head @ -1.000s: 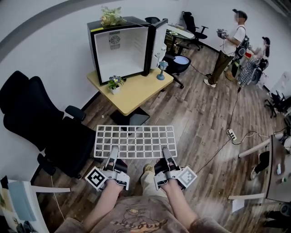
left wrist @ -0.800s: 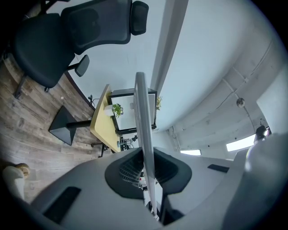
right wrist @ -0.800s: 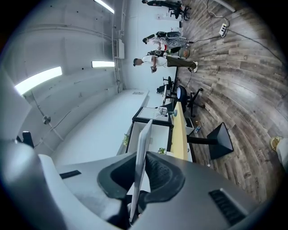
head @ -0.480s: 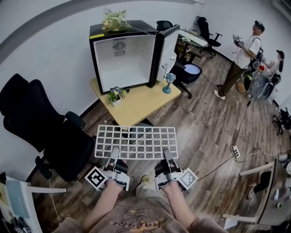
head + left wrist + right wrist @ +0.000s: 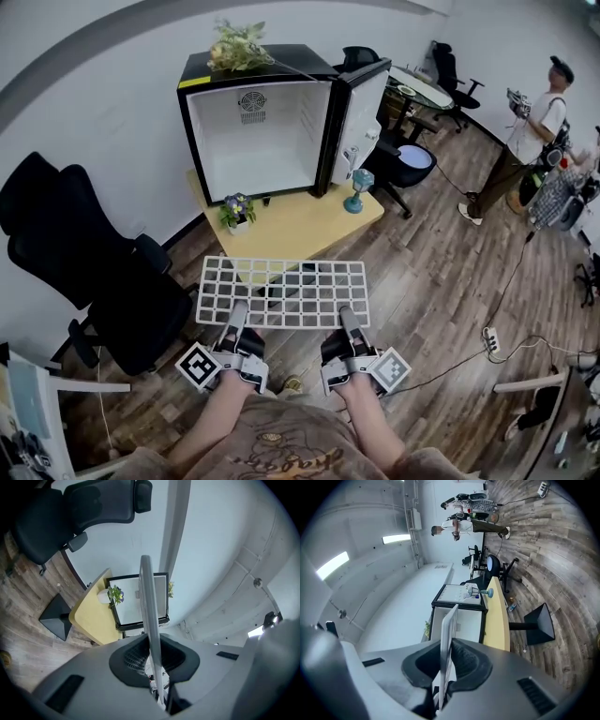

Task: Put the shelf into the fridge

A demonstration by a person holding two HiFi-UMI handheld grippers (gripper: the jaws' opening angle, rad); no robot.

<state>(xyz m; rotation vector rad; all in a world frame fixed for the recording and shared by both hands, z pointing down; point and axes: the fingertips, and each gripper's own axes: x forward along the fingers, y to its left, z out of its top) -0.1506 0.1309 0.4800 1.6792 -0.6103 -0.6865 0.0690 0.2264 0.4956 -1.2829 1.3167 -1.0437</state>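
Note:
A white wire grid shelf [image 5: 281, 292] hangs level in front of me, held by its near edge. My left gripper [image 5: 234, 319] is shut on its near left part, and my right gripper [image 5: 345, 320] is shut on its near right part. In both gripper views the shelf [image 5: 149, 616] [image 5: 448, 639] shows edge-on between the jaws. The small black fridge [image 5: 258, 117] stands ahead on a yellow table [image 5: 300, 230], its door [image 5: 361, 117] swung open to the right and its white inside bare. The fridge also shows beyond the shelf in the left gripper view [image 5: 124, 609] and the right gripper view [image 5: 459, 606].
A small potted plant [image 5: 235, 210] and a blue figurine [image 5: 354, 190] stand on the table before the fridge. A plant [image 5: 237, 49] sits on the fridge top. A black office chair [image 5: 84, 258] is at my left. A person [image 5: 525, 131] stands far right on the wooden floor.
The fridge and table have come nearer and grown in the head view. Both grippers keep the same hold on the shelf.

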